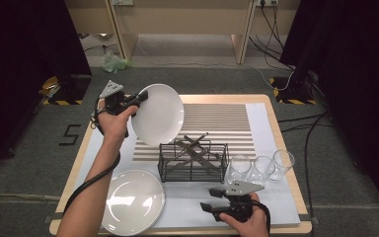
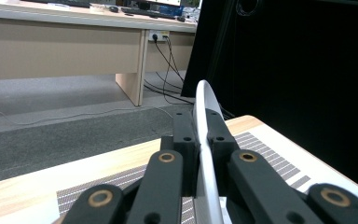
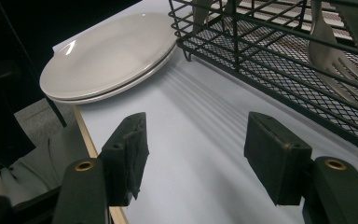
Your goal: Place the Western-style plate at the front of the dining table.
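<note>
The white plate point(image 1: 158, 114), pinched at its rim by the closed left gripper point(image 1: 139, 100), hangs tilted just behind and above the wire rack point(image 1: 193, 161), while nearer, the right gripper point(image 1: 211, 199) rests wide open and empty by the stacked plates point(image 1: 133, 201).

The stacked plates point(image 1: 132, 201) run past the bottom edge of the high view, and the stack count cannot be confirmed there. In the left gripper view the held plate point(image 2: 206, 154) appears edge-on, its face unseen. The wire rack point(image 3: 279, 51) is cropped at top and right in the right gripper view.
</note>
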A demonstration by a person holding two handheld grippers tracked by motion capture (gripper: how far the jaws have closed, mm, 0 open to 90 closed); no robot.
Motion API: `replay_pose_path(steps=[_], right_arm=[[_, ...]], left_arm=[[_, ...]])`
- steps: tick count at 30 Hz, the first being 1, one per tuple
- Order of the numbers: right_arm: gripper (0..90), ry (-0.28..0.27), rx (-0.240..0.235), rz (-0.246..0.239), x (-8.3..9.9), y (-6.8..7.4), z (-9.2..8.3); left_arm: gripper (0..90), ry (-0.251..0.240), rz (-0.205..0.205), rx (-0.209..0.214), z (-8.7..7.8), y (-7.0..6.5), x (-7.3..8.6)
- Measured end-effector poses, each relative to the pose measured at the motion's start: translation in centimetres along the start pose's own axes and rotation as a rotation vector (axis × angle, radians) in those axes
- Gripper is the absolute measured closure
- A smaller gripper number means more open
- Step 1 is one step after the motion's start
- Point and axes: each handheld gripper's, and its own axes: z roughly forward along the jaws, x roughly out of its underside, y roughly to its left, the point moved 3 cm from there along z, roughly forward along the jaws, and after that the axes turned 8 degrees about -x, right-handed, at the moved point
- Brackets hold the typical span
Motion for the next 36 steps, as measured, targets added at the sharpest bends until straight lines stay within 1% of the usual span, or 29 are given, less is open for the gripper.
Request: replay_pose_path(steps=[3,7,13,16,20,36], right_arm=[[39.6,0.001,0.0,0.004,0.0,0.0,0.0],[39.6,-0.001,0.001,0.0,0.0,0.0,0.0],[39.6,-0.005,-0.001,0.003,0.0,0.0,0.0],[39.7,-0.007,0.003,-0.004,0.0,-0.1,-0.1],[39.7,-0.005,-0.001,0.002,0.0,0.0,0.0],[39.7,-0.007,-0.001,-0.001,0.0,0.0,-0.1]], left_arm=[[85.5,0.001,0.001,0.002,0.2,-0.1,0.0],[85.5,0.0,0.015,0.004,0.4,-0.4,-0.2],[85.5,0.002,0.024,0.008,0.6,-0.7,-0.3],[85.5,0.001,0.025,0.009,0.7,-0.8,-0.4],[85.5,0.002,0.029,0.008,0.8,-0.9,-0.4],[85.5,0.013,0.046,0.014,1.6,-1.4,-0.5]])
